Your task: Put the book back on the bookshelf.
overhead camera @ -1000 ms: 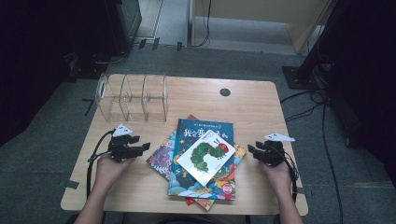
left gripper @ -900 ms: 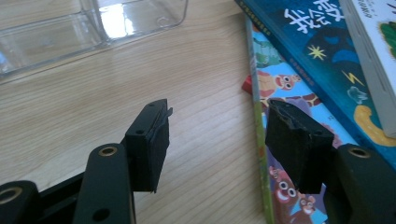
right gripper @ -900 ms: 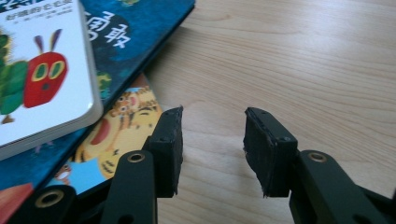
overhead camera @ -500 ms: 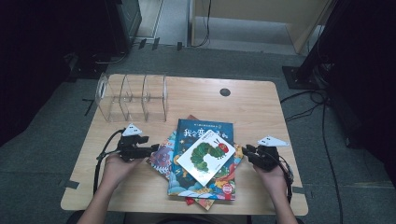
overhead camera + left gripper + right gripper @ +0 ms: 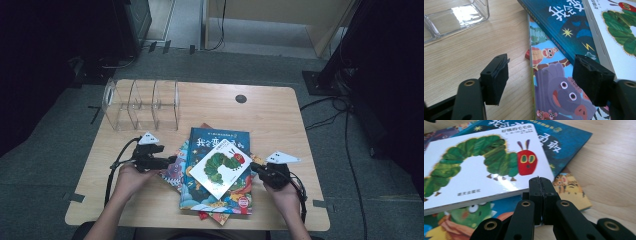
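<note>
A pile of picture books lies mid-table. On top, tilted, is a white caterpillar book (image 5: 220,167) (image 5: 474,170), over a blue book (image 5: 215,140) (image 5: 564,22) (image 5: 564,142) and a colourful animal book (image 5: 175,170) (image 5: 554,95). My left gripper (image 5: 172,160) (image 5: 541,75) is open at the pile's left side. Its jaws have just been opening and straddle the animal book's left edge without pressing it. My right gripper (image 5: 254,167) (image 5: 540,182) sits at the white book's right corner. Its jaws have just been closing and now meet, with nothing between them.
A clear acrylic rack (image 5: 142,102) (image 5: 456,15) with several slots stands at the back left of the wooden table (image 5: 270,115). A small dark hole (image 5: 241,98) sits near the table's far edge. Cables trail from both grippers toward the near edge.
My left gripper has moved right to the pile's edge with its jaws wider. My right gripper has moved left to the white book's corner and its jaws have come together.
</note>
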`<state>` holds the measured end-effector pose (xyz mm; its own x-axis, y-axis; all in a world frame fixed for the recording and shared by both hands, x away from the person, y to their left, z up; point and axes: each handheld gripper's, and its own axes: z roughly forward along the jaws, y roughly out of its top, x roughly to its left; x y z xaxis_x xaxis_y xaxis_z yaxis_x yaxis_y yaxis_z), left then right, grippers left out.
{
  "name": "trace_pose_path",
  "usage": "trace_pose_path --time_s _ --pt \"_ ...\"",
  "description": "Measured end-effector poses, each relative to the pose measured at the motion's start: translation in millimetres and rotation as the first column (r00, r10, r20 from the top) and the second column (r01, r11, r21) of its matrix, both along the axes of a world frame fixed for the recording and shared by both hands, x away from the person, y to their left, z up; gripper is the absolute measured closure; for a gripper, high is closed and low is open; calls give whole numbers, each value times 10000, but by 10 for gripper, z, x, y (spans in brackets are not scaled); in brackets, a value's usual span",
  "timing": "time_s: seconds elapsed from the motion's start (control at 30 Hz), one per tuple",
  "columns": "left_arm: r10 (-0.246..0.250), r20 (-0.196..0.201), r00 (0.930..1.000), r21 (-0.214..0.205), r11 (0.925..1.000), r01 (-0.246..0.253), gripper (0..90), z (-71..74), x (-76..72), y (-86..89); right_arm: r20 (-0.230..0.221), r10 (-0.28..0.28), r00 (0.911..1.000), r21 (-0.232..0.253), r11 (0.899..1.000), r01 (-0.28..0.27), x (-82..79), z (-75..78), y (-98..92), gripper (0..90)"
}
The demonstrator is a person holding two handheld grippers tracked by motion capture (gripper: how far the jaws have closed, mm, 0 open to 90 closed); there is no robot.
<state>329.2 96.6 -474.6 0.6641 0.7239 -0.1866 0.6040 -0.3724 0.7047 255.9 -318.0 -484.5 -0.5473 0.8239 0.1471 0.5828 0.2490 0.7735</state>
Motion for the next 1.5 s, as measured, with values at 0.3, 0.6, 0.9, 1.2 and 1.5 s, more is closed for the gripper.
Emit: trace_pose_path --time_s 0.3,0.6,0.9,1.2,1.5 --pt "48 -396 9992 -290 9996 -60 274 11 10 15 -315 617 9976 -121 9980 -621 -69 -73 167 900" --pt "-98 -286 9995 -376 9993 88 266 24 -13 8 -338 869 9956 -135 9961 -874 -82 -81 184 900" --pt "-285 -360 9989 -427 9987 270 257 27 -30 -30 -334 876 9956 52 9962 -874 -53 -98 249 900" --pt "-511 -244 9984 -483 9976 499 258 33 -69 -58 -159 1118 9936 150 9936 -1115 -10 -117 381 900" --pt "-650 -316 9974 -443 9970 636 257 36 -101 -70 -19 1327 9911 138 9911 -1327 44 -126 475 900"
